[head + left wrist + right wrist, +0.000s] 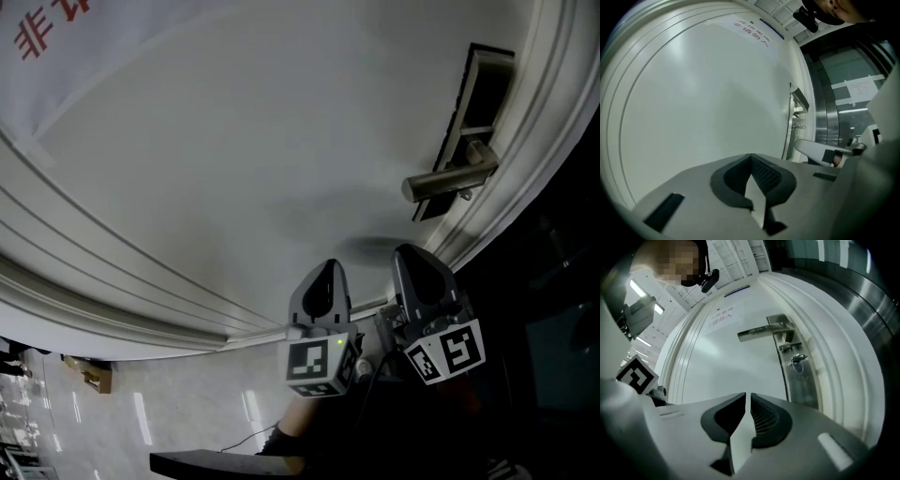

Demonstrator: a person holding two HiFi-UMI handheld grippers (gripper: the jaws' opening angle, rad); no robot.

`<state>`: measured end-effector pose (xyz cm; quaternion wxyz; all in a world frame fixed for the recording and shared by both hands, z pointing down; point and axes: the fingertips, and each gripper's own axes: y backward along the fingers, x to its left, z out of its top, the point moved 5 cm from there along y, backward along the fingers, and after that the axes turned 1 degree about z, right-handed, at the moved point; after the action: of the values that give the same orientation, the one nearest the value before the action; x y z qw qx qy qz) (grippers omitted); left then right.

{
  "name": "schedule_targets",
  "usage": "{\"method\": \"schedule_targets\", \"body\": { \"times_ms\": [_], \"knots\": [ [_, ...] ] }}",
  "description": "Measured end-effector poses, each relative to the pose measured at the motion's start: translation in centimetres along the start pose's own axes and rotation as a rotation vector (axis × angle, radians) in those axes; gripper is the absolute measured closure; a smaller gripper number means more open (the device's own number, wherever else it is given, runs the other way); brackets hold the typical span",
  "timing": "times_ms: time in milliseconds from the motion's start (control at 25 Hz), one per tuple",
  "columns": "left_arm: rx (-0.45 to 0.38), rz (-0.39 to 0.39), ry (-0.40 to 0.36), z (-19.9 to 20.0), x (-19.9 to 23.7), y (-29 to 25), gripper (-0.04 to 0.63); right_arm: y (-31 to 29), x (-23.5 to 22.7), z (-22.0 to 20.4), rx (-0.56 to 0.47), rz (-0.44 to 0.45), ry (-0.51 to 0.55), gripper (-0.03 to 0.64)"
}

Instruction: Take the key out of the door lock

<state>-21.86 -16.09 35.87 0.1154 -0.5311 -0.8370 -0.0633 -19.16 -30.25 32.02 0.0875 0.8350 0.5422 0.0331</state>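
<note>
The left gripper (pixel 751 157) has its jaws closed on nothing; the right gripper (pixel 748 395) shows a hairline slit, also empty. Ahead of them the key (pixel 798 360) sits in the lock plate (pixel 802 383), below the door handle (pixel 761 333)

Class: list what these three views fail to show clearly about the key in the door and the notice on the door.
Key: right gripper view, too small to tell blade from ring; head view, lost in shadow under the door handle.
Notice: head view, red print cut off by the top left edge; both gripper views, print too small to read.
</note>
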Motion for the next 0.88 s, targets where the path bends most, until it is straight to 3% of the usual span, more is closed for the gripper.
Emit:
{"method": "schedule_targets", "body": {
  "times_ms": [240, 400, 600, 880],
  "knots": [
    [0.024, -0.014, 0.032, -0.2, -1.5, -0.8, 0.595, 1.7, -3.1, 3.6, -0.027, -0.051, 0.300, 0.576],
    [0.026, -0.038, 0.027, -0.5, -2.4, -1.2, 0.595, 1.7, -5.9, 5.4, 0.006, -0.040, 0.432, 0.494],
    [0.018, -0.030, 0.026, -0.2, -2.5, -1.2, 0.595, 0.5, -8.0, 6.6, 0.083, -0.059, 0.791, 0.490],
    [0.007, 0.002, 0.008, 0.0, -2.3, -0.9, 0.595, -1.3, -8.6, 6.1, 0.134, -0.064, 0.983, 0.494]
  ]
}}
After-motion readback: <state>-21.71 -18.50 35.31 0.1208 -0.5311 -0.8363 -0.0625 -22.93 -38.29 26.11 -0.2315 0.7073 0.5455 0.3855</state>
